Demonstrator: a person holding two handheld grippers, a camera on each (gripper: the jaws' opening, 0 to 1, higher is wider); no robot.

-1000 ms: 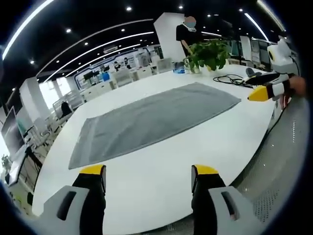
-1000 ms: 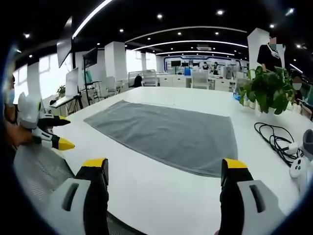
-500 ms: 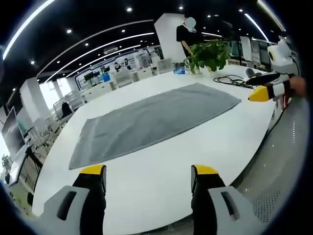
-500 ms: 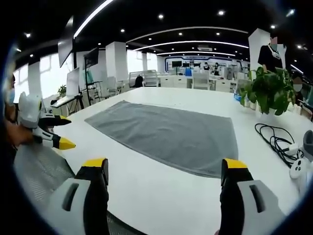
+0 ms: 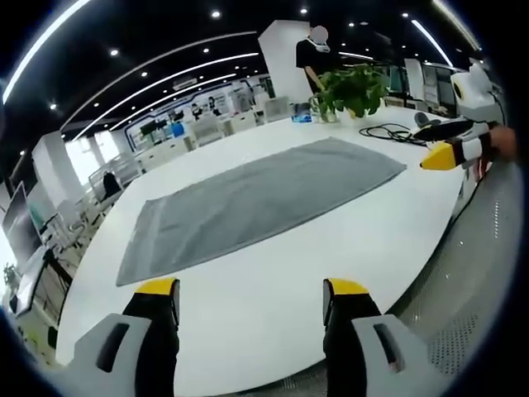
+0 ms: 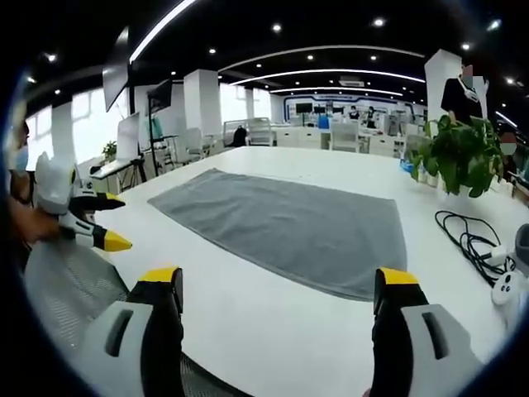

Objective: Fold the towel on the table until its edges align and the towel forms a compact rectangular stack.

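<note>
The grey towel [image 5: 256, 203] lies spread flat and unfolded on the white table [image 5: 273, 281], one single layer with no corner lifted; in the right gripper view the towel [image 6: 289, 227] sits at about 12 o'clock from the jaws, well apart from them. Compared with a second ago it has not moved or changed shape, and the slight upward drift of the room in the right gripper view is only the camera shifting. The left gripper [image 5: 248, 291] hovers over the near table edge with its jaws wide apart and nothing between them, as before; the right gripper [image 6: 281, 281] likewise stands spread and empty. At 3 o'clock in the left gripper view the right gripper's yellow tip shows beside a hand [image 5: 500, 145]. Past the towel stand a potted plant [image 6: 463, 157], a black cable [image 6: 467, 236] and a person [image 5: 312, 58] behind.
</note>
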